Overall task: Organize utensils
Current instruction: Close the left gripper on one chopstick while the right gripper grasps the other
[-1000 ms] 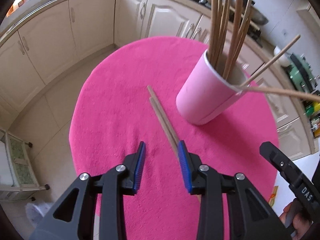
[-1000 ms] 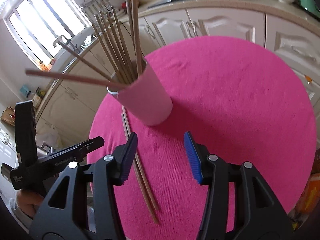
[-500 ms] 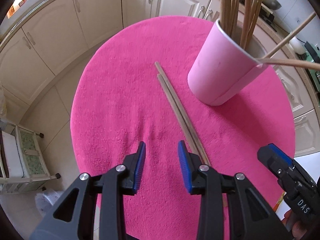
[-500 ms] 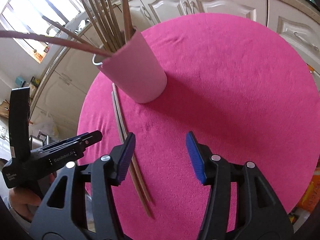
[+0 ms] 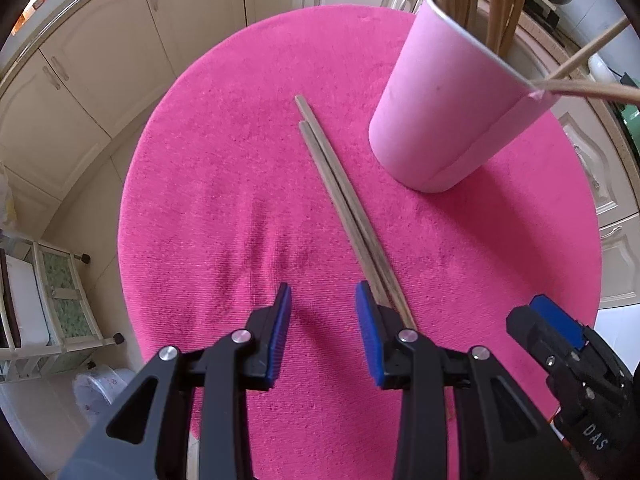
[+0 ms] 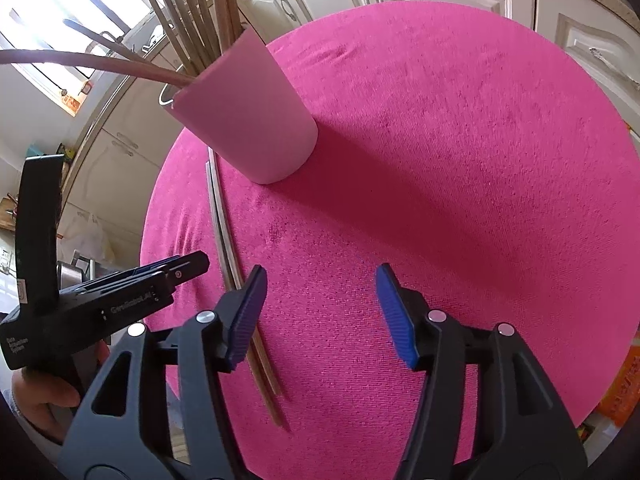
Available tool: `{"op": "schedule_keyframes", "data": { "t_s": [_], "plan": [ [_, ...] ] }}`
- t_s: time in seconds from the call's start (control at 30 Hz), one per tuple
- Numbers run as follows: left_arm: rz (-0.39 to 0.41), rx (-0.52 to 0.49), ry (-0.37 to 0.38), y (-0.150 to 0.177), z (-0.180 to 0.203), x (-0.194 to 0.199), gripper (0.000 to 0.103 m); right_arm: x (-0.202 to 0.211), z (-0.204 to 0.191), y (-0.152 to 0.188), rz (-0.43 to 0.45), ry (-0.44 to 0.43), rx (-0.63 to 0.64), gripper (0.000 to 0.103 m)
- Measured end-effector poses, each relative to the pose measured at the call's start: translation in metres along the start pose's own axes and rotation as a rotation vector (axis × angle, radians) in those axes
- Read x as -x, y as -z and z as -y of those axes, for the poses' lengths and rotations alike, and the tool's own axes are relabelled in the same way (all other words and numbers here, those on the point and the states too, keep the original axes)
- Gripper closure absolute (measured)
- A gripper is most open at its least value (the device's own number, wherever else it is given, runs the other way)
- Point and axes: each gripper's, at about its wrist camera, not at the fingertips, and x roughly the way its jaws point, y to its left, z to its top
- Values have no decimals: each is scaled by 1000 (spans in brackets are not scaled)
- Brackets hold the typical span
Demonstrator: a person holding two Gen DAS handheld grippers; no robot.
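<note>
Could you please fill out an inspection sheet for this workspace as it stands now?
Surface: round table under a bright pink terry cloth, lightly wrinkled.
Job's things: two loose wooden chopsticks lying side by side flat on the cloth; upright pale pink cylindrical cup beside them, holding more wooden chopsticks.
Clutter: nothing seen on the cloth.
Grippers: left gripper open, empty, chopsticks passing beside its right finger; right gripper open, empty, jaws just been opening.
Cables: nothing seen.
Surroundings: cream kitchen cabinets, window, small white shelf rack.
</note>
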Motion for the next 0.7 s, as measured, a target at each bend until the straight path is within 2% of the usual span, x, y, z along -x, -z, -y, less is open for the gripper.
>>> {"op": "schedule_keyframes", "data": {
  "t_s": [0.13,0.33,0.47,0.7],
  "plan": [
    [-19,1,-13,-2,4,-7,70,0,3,1,-10,-5,-2,46],
    [-15,-32,-70,-8,25,-9,69,-2,8,-1,-20,-14,-7,45],
    [-18,19,-19,-14,28,-3,69,-3,11,-2,-24,-21,-7,45],
    [-8,9,-22,-19,38,-4,69,-4,14,-4,-32,-29,-7,45]
  ]
}}
